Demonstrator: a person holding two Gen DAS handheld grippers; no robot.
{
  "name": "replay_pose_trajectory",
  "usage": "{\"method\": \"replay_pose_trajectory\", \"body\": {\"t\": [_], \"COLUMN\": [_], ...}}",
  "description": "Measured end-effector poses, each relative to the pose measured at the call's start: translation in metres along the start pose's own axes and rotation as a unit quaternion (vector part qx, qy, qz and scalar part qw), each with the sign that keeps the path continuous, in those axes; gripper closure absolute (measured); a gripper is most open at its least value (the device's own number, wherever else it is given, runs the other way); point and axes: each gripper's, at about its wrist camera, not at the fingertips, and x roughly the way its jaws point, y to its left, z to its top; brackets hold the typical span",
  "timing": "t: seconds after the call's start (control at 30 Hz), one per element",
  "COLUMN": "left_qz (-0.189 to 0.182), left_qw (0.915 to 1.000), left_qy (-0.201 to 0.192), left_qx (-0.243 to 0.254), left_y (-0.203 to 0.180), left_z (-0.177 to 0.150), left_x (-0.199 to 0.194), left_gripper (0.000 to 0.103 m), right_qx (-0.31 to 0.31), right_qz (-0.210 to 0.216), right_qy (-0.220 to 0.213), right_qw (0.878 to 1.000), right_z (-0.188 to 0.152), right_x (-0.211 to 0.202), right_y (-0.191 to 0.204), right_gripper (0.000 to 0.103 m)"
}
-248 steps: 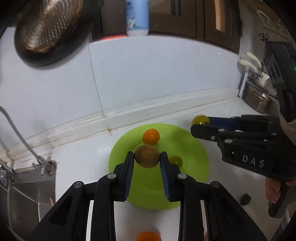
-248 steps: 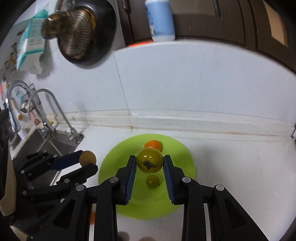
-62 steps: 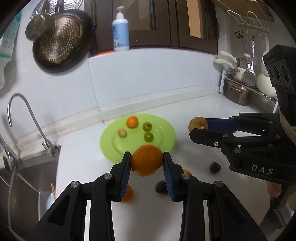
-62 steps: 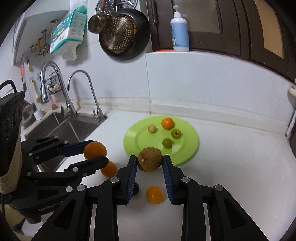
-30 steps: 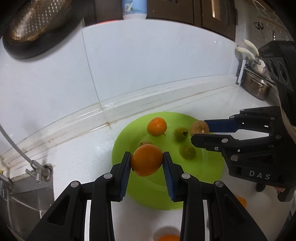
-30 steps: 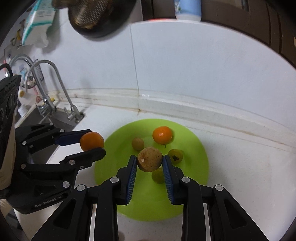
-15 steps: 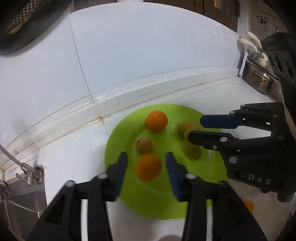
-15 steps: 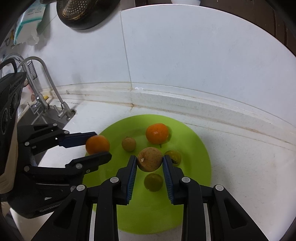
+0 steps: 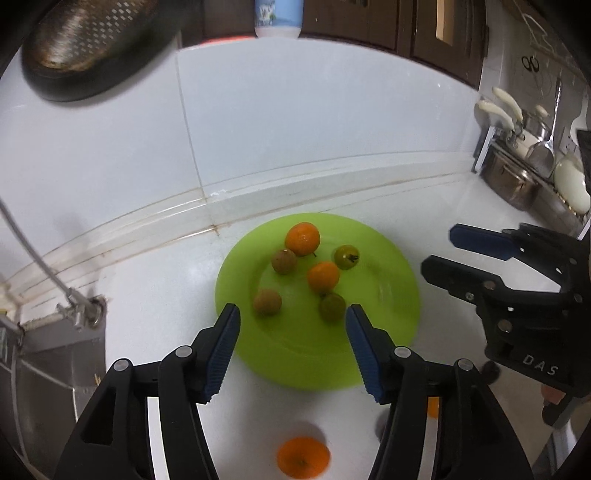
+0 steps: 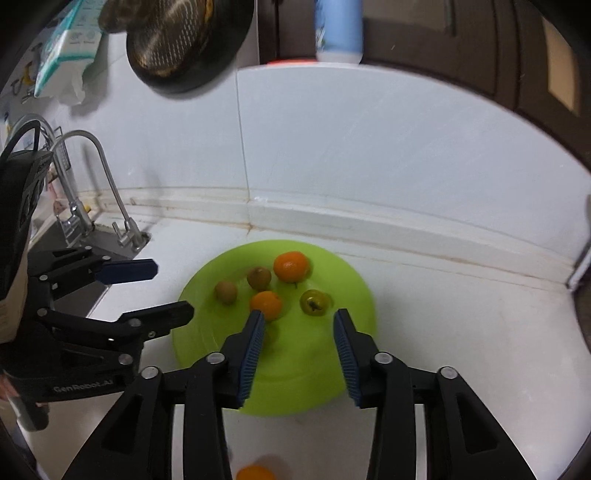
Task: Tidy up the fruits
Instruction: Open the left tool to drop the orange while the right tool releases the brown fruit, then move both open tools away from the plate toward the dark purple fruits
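Observation:
A green plate [image 9: 391, 258] [image 10: 354, 295] lies on the white counter and holds several fruits: two oranges [image 9: 302, 238] [image 9: 323, 277], two brown fruits [image 9: 283, 260] [image 9: 267, 302] and two green ones [image 9: 346, 256] [image 9: 332, 307]. My left gripper [image 9: 291, 325] is open and empty above the plate's near edge. My right gripper [image 10: 297, 328] is open and empty over the plate's front; it shows at the right in the left wrist view [image 9: 443, 251]. An orange [image 9: 303, 457] [image 10: 255, 472] lies loose on the counter in front of the plate.
A sink [image 9: 40, 354] with a tap [image 10: 96, 173] sits to the left. A pan [image 10: 181, 40] and a soap bottle [image 10: 338, 29] hang or stand above the white wall. Pots [image 9: 513, 181] stand at the far right. Small dark and orange things [image 9: 491, 369] lie right of the plate.
Both grippers opened and let go their fruits onto the plate: the left its orange, the right its brown fruit. Both have pulled back a little from the plate.

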Motion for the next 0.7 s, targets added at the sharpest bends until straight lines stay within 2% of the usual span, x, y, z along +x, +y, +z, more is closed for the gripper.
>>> {"method": "replay_pose_trajectory", "body": {"t": [0.13, 0.27, 0.43, 0.7], "left_qz": [0.005, 0.015, 0.029, 0.038], "left_qw": [0.9998, 0.9992, 0.9979, 0.9962], "left_qy": [-0.016, -0.037, -0.059, -0.078], "left_qx": [-0.007, -0.009, -0.002, 0.007], "left_y": [-0.008, -0.020, -0.034, -0.056], "left_z": [-0.009, -0.024, -0.040, -0.064], "left_x": [-0.024, -0.046, -0.069, -0.091], "left_gripper": [0.035, 0.033, 0.024, 0.021], "right_qx": [0.006, 0.013, 0.026, 0.058], "right_qz": [-0.015, -0.027, -0.042, -0.050], "right_qy": [-0.018, -0.034, -0.046, -0.042], "right_qw": [1.000, 0.999, 0.998, 0.996], "right_z": [-0.008, -0.018, -0.035, -0.066], "right_x": [-0.026, -0.050, -0.074, -0.103], "right_y": [0.001, 0.002, 0.003, -0.006], "right_gripper": [0.057, 0.051, 0.051, 0.051]}}
